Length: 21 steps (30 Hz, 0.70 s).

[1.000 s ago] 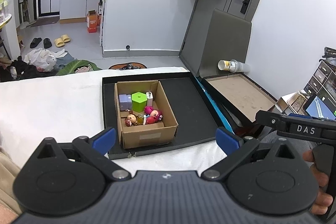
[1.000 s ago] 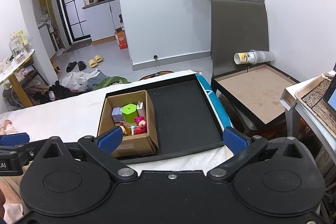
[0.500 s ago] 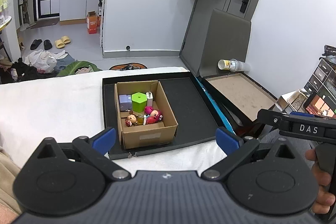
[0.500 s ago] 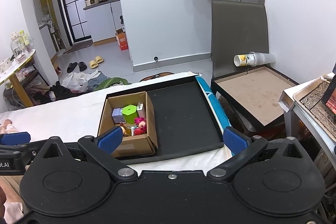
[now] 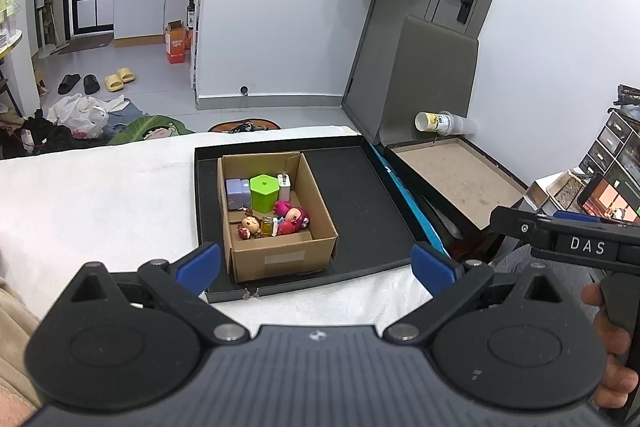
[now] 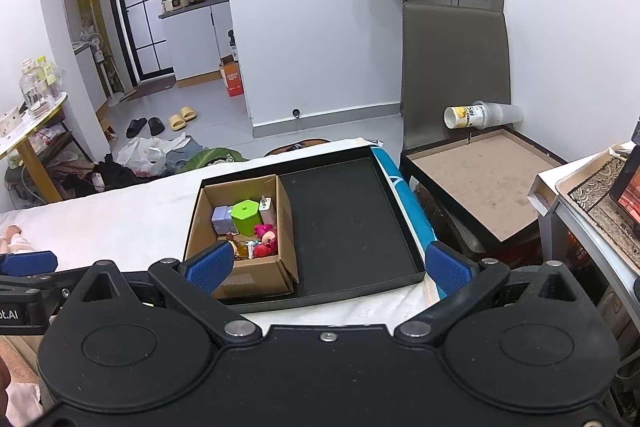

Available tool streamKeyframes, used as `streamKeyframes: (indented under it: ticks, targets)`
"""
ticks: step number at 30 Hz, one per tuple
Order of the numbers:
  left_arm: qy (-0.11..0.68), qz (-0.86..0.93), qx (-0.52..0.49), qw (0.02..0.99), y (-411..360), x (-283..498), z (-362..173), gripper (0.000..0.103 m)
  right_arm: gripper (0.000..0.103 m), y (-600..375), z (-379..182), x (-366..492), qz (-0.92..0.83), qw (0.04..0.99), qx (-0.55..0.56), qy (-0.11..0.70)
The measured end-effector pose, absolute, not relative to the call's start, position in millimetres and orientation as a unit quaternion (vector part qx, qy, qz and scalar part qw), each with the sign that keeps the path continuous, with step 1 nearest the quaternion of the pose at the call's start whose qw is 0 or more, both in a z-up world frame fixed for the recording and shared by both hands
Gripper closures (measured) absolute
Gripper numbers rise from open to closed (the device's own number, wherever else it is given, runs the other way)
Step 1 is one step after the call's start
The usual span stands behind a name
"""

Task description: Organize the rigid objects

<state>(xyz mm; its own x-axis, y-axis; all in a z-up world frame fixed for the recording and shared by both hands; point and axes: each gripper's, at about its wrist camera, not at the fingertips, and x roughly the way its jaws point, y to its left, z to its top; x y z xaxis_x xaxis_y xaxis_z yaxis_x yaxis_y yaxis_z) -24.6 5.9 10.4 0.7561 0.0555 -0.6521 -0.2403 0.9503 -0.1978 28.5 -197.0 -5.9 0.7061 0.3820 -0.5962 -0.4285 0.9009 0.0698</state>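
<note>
A cardboard box (image 5: 280, 259) (image 6: 256, 281) stands in the left half of a black tray (image 5: 360, 203) (image 6: 344, 219) on a white-covered table. In the box lie a green hexagonal container (image 5: 264, 191) (image 6: 247, 215), a purple cube (image 5: 236, 191) (image 6: 222, 219), a white charger (image 5: 285, 187) (image 6: 267, 211), a small yellow bottle (image 5: 267, 226) and pink and red figurines (image 5: 294, 217) (image 6: 267, 237). My left gripper (image 5: 316, 267) and right gripper (image 6: 328, 267) are both open and empty, held side by side near the tray's front edge, above the table.
The tray's right half is bare black. A blue strip (image 6: 412, 211) runs along the tray's right side. Right of the table stands a low brown-topped stand (image 6: 484, 183) with a tipped paper cup (image 6: 468, 117) and a grey chair back (image 6: 452, 67). The floor behind holds bags and slippers.
Almost nothing has changed. Both grippers stay open and empty, with only a slight drift of the views.
</note>
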Motion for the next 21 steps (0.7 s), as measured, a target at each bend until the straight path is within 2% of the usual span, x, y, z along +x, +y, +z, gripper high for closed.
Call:
streamKeyframes:
  ticks: [21]
  targets:
    - [0.339, 0.075, -0.134, 0.928, 1.6, -23.2, 8.0, 0.002, 0.000, -202.5, -3.7, 33.5, 0.206, 0.926, -0.040, 0.315]
